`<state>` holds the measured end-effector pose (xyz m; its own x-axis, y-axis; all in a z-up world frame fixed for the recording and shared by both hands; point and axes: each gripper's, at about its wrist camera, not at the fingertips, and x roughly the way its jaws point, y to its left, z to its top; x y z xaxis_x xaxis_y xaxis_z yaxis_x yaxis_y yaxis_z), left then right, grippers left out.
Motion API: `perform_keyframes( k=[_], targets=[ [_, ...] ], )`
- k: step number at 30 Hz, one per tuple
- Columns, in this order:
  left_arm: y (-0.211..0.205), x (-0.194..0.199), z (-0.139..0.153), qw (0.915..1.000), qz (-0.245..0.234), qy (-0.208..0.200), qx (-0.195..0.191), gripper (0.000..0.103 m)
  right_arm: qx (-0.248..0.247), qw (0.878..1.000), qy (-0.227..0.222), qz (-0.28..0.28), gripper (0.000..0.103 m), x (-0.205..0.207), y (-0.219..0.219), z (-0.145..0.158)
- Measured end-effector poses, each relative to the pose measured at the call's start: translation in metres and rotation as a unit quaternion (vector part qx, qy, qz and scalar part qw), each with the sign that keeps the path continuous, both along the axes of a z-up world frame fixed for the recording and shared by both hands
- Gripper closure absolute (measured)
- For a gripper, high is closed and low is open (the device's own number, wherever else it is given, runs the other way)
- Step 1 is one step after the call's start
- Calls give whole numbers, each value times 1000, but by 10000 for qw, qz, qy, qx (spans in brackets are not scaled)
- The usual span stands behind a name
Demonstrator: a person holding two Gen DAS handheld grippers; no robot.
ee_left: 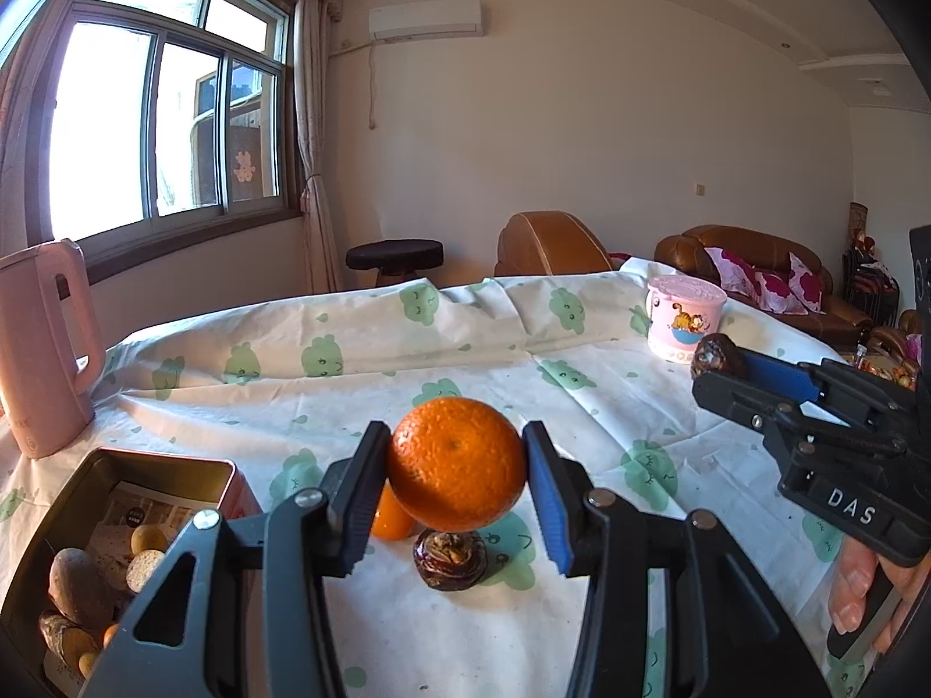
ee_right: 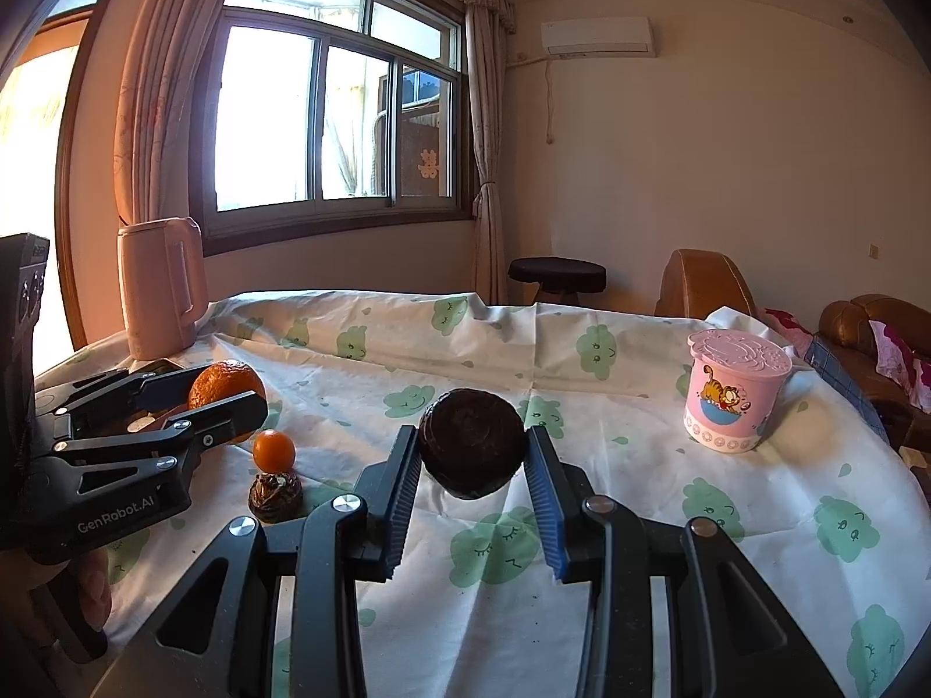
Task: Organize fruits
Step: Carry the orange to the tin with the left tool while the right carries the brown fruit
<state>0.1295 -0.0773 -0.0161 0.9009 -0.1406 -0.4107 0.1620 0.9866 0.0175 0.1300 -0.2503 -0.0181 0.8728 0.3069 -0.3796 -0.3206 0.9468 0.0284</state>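
Plainly, both tongs were full.
Left gripper (ee_left: 457,485): jaws part-open, clamped on a large orange (ee_left: 457,462) — held above the clouded tablecloth (ee_left: 582,407).
Right gripper (ee_right: 472,485): clamped on a dark wrinkled fruit (ee_right: 471,442).
On cloth: small orange (ee_right: 273,451), another dark fruit (ee_right: 275,495).
Tin (ee_left: 52,515): left, holding fruits.

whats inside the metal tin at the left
The tin holds several pale round fruits and brownish lumps over a printed paper lining. The left gripper hides its near corner.
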Motion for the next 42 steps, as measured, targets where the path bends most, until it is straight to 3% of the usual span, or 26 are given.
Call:
perform_keyframes(
  k=[8,42],
  targets=[
    [10,-20,0,10000,54,-12,28,55,238,9994,72,226,65,-8,10,1],
    [122,-67,4,9936,1104,-62,-214,55,-48,9870,32,1604,64,-25,148,17]
  ],
)
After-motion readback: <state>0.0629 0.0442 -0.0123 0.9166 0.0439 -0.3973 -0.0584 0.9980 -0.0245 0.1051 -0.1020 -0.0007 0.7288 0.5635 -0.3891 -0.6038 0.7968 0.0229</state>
